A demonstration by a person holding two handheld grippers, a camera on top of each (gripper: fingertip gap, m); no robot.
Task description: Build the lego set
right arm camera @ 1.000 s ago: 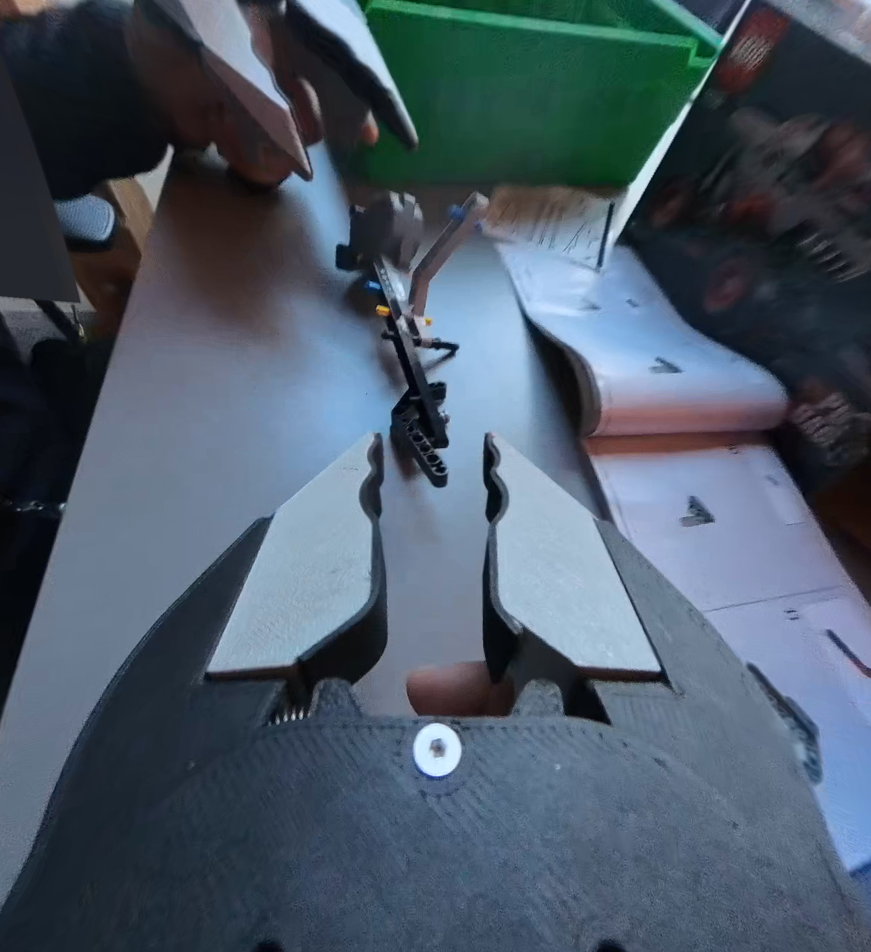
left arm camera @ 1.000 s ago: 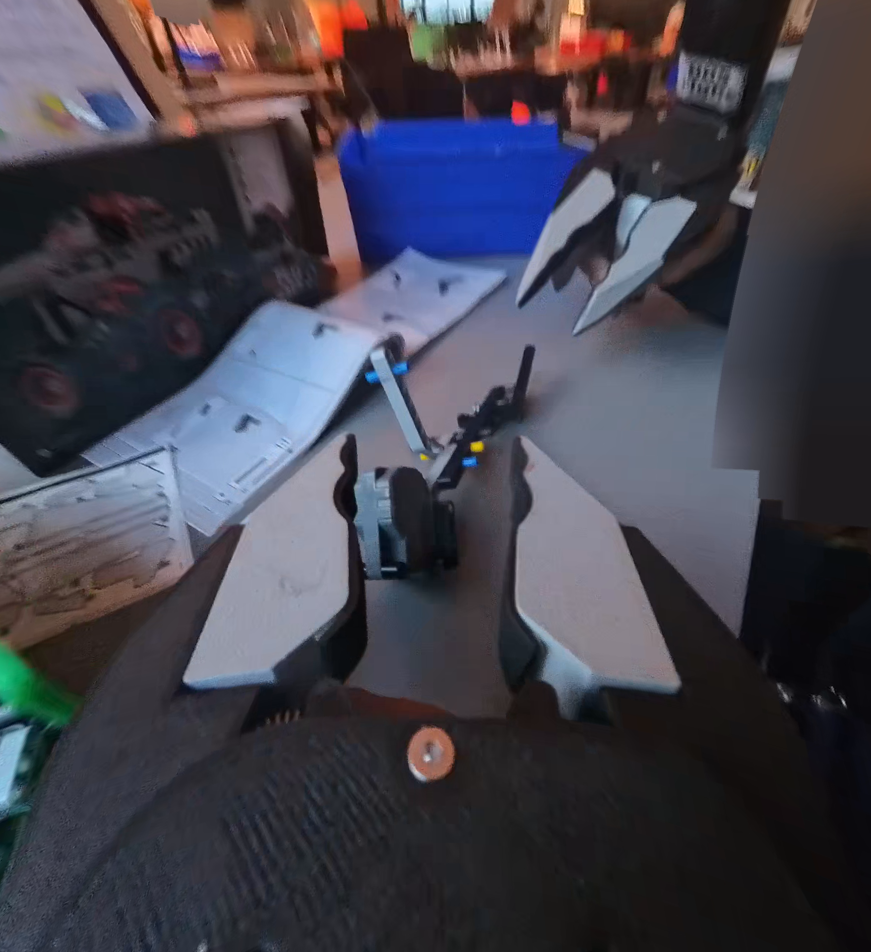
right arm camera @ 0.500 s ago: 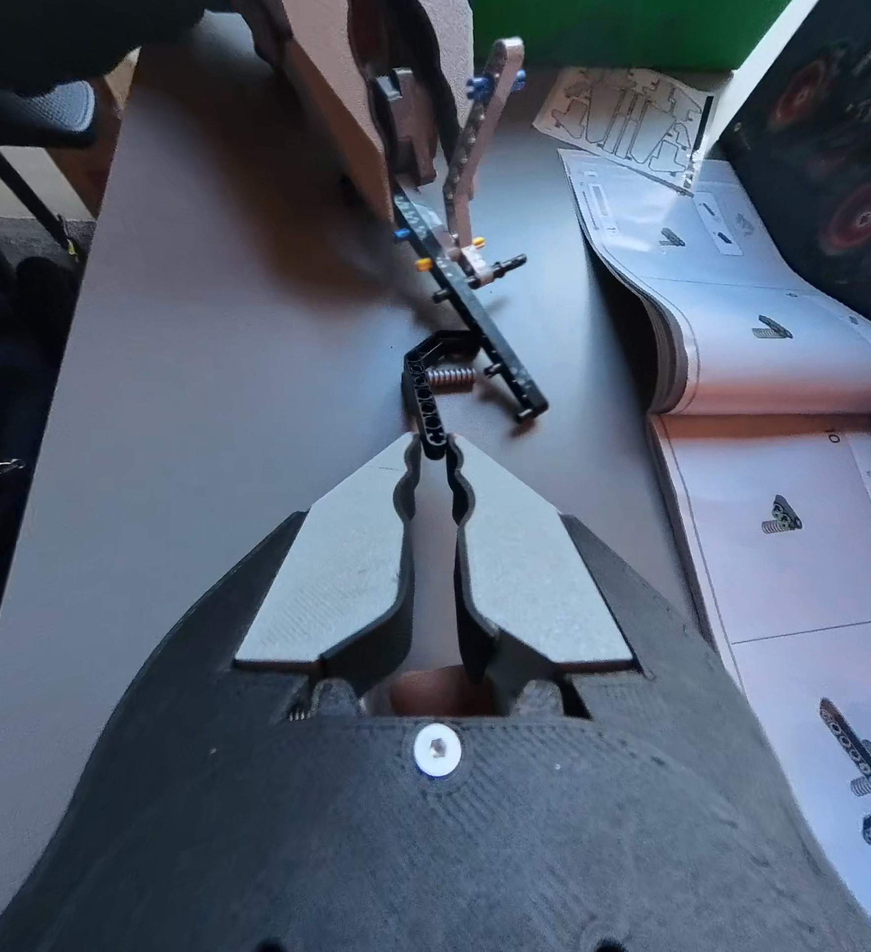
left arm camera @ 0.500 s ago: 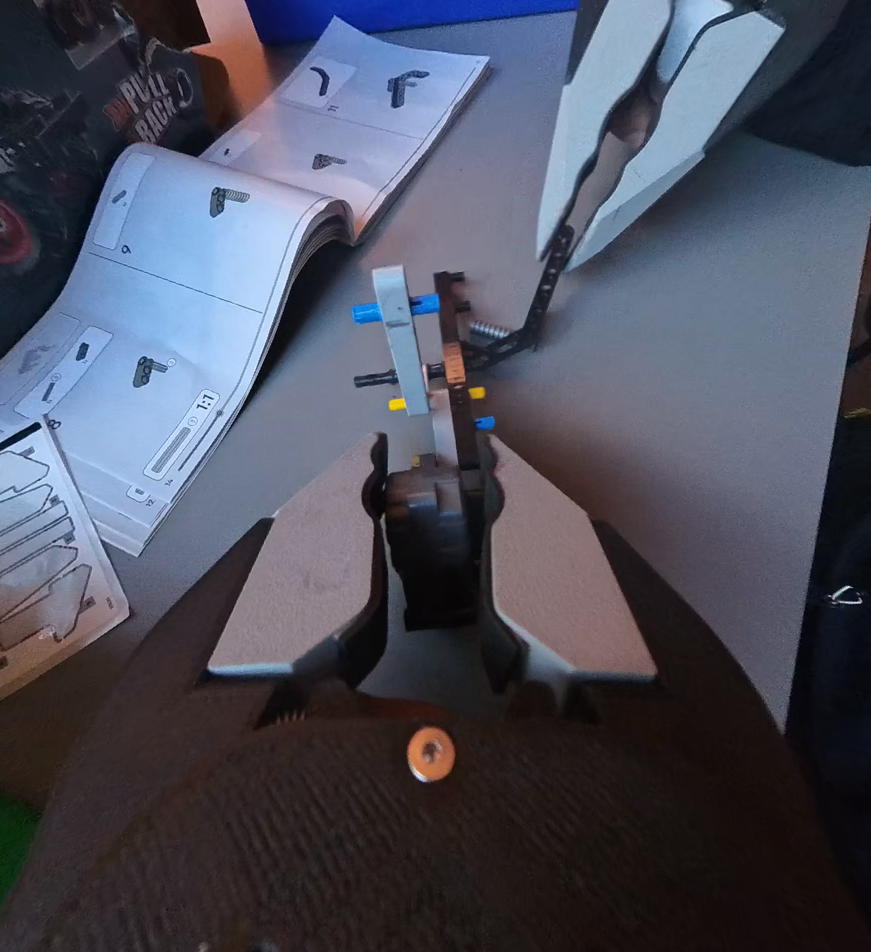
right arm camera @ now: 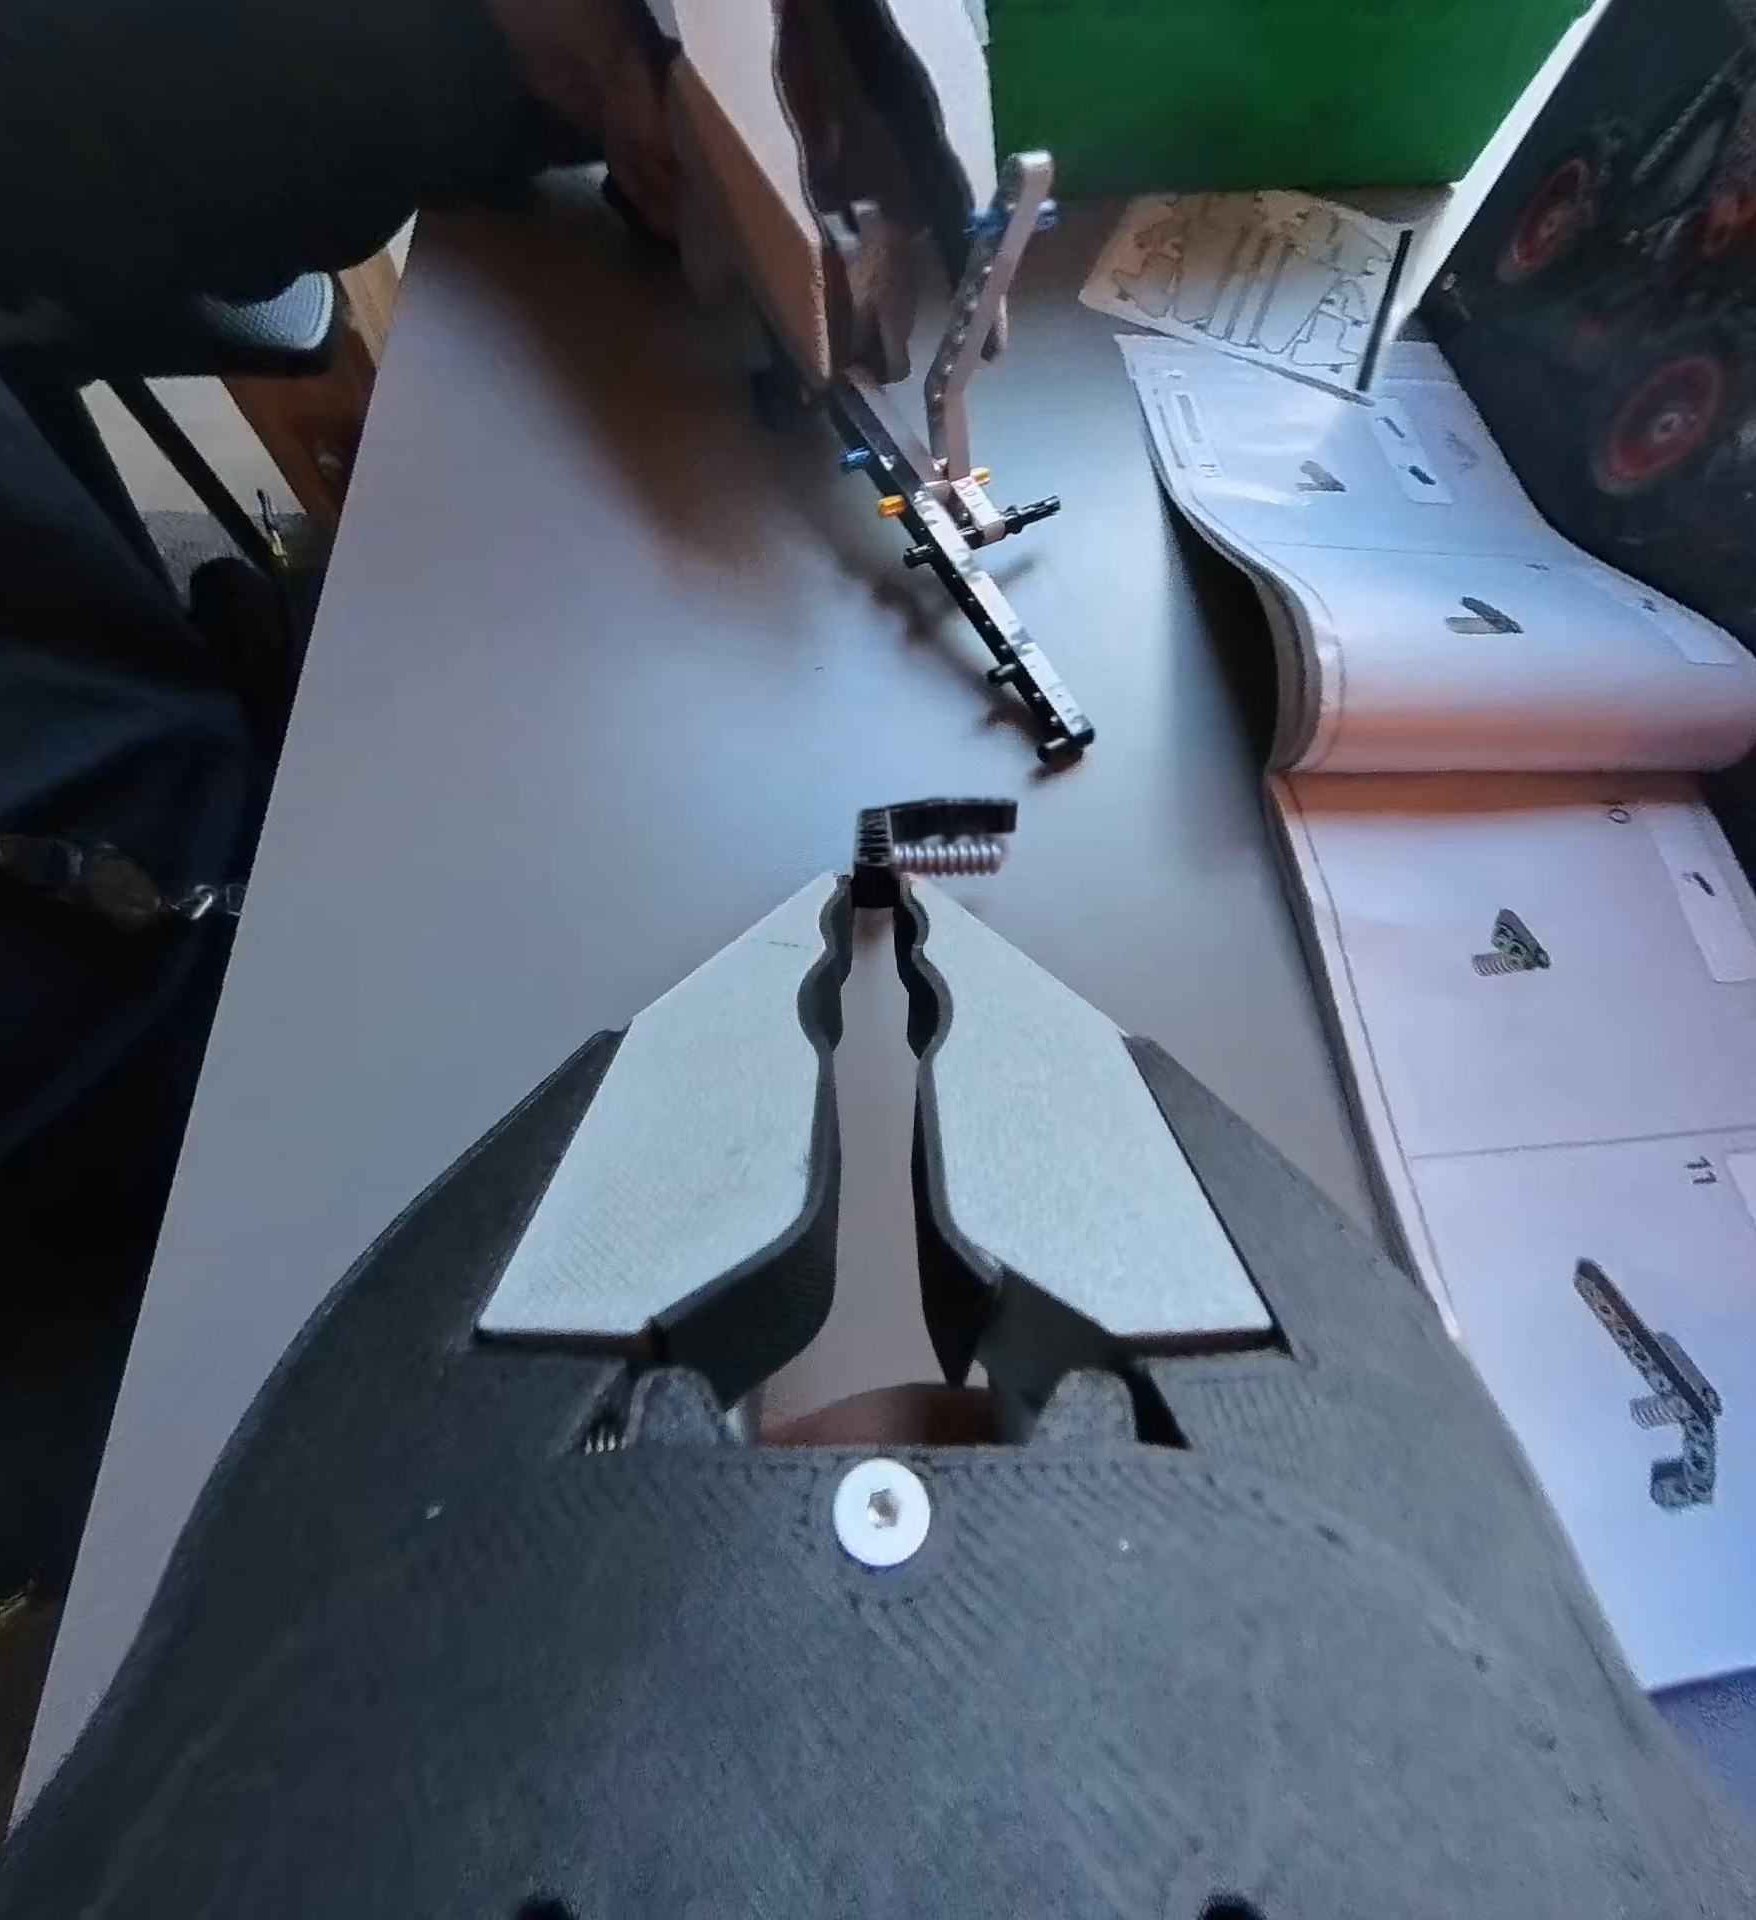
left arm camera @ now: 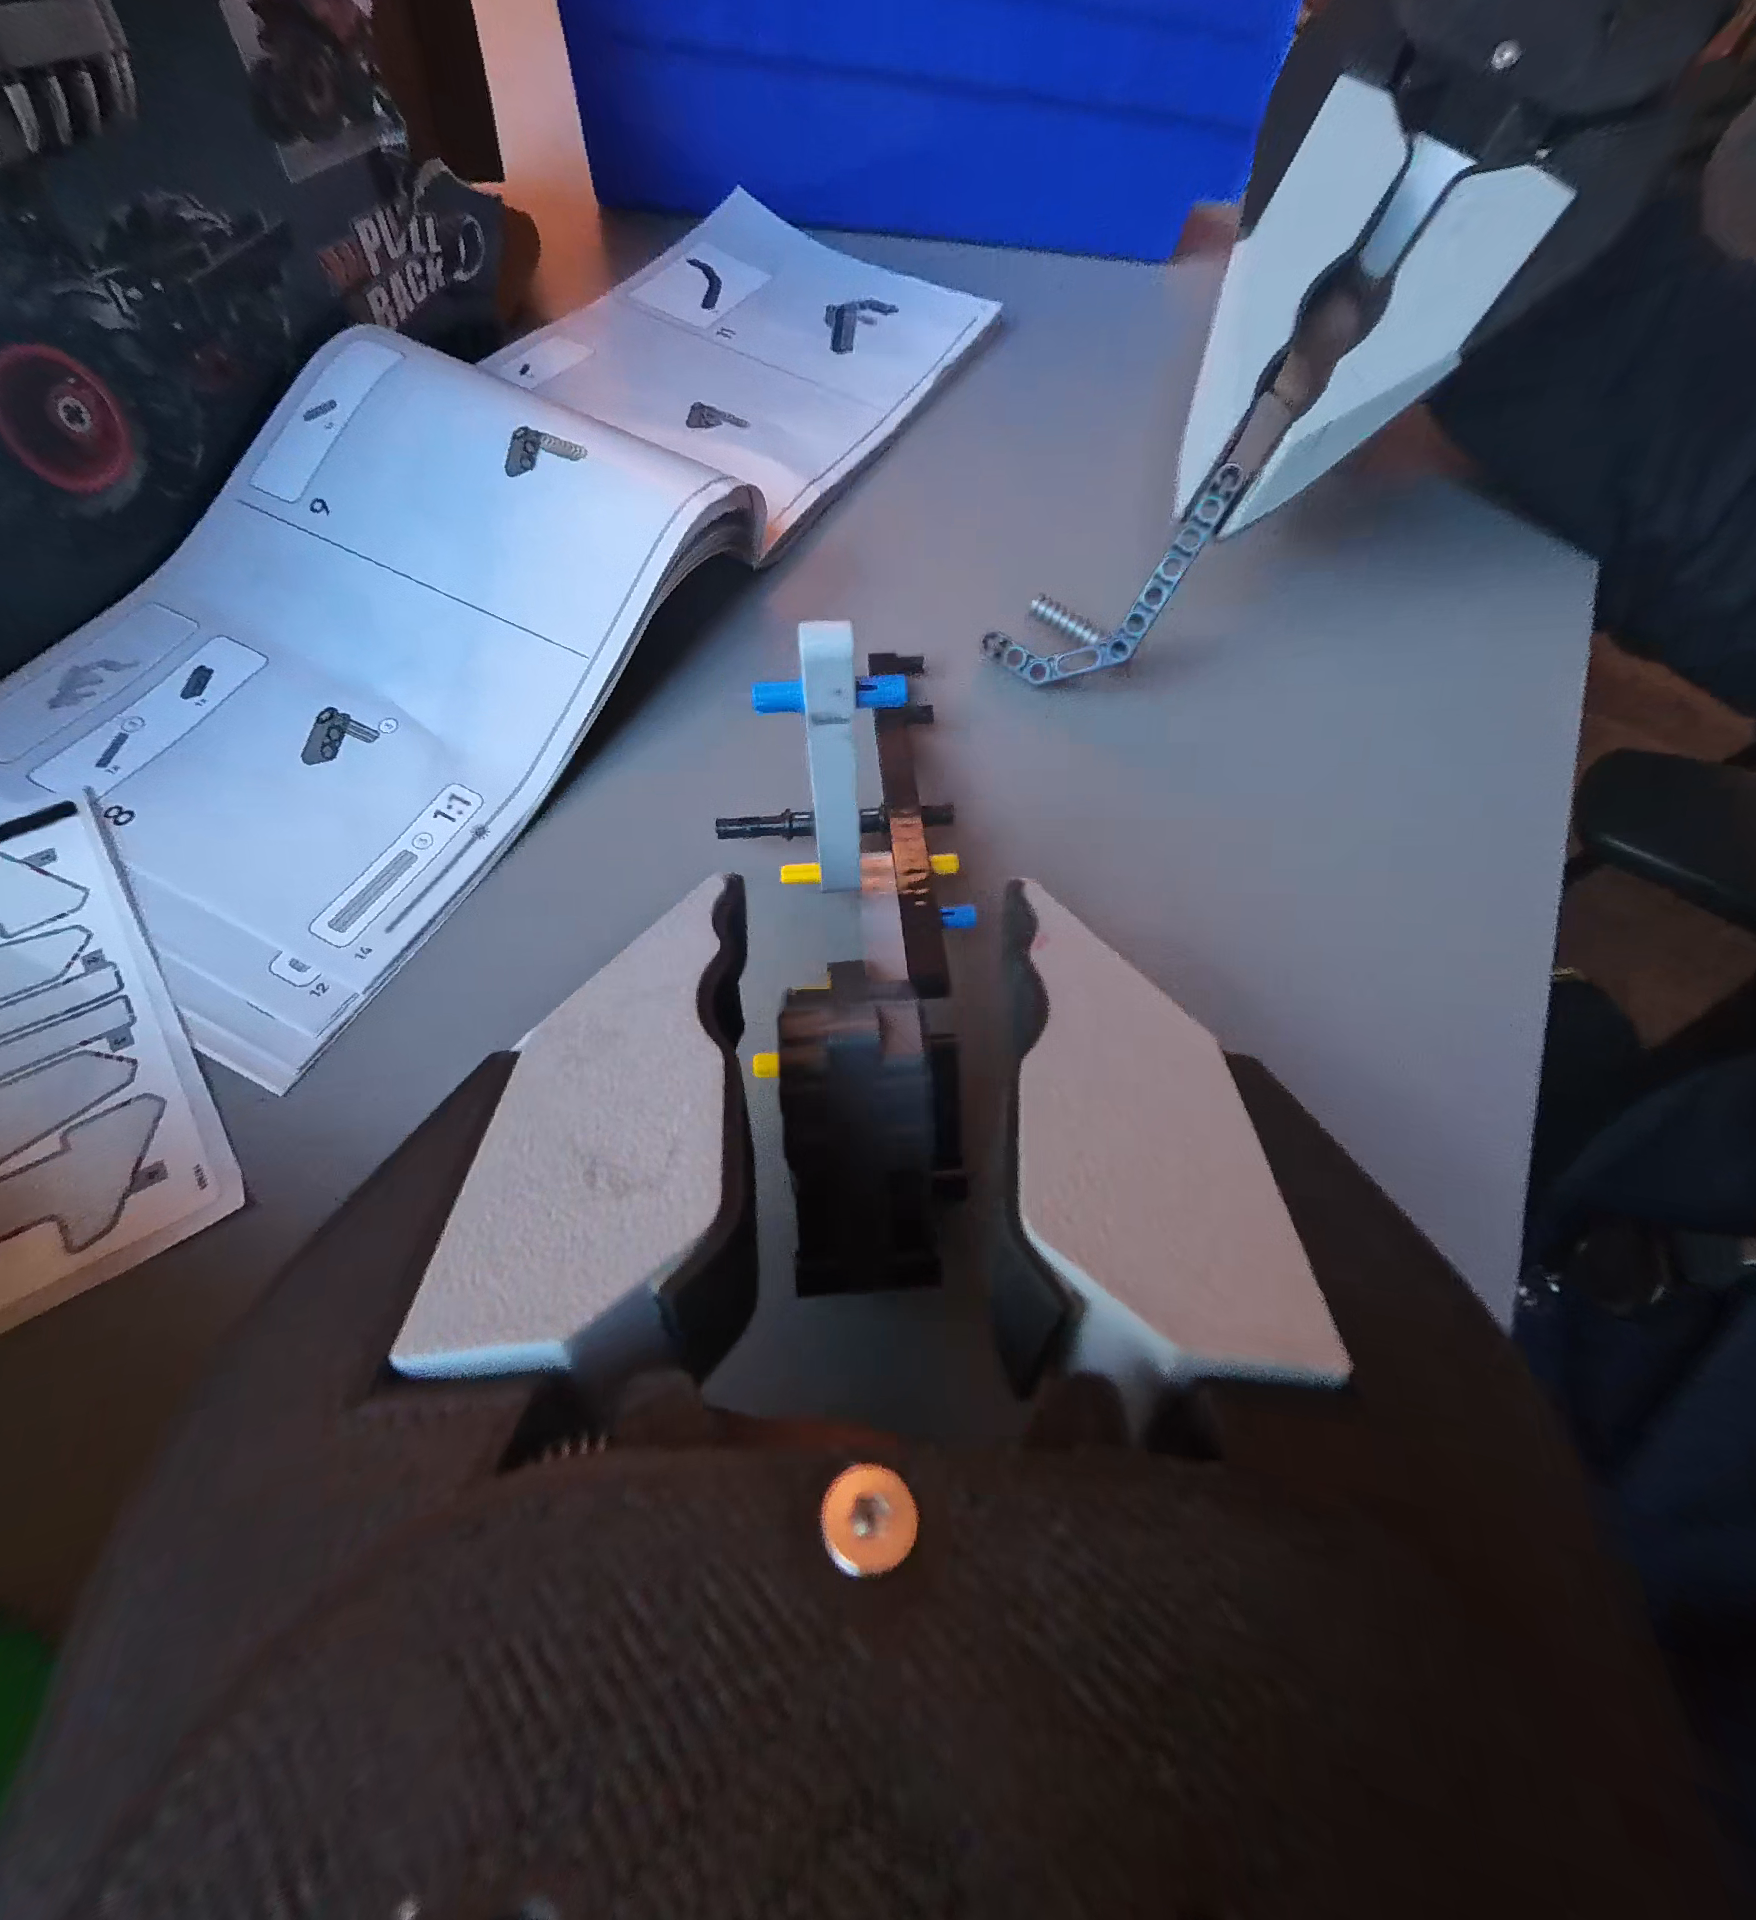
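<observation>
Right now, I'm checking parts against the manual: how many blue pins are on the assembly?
2. One blue pin crosses the top of the upright grey beam; the other sticks out of the black beam near the left gripper. Others may be hidden.

I note printed lettering on the dark box (left arm camera: 126, 312) at ten o'clock and step numerals on the open instruction booklet (left arm camera: 438, 582) beside it, neither reproduced here.
</observation>
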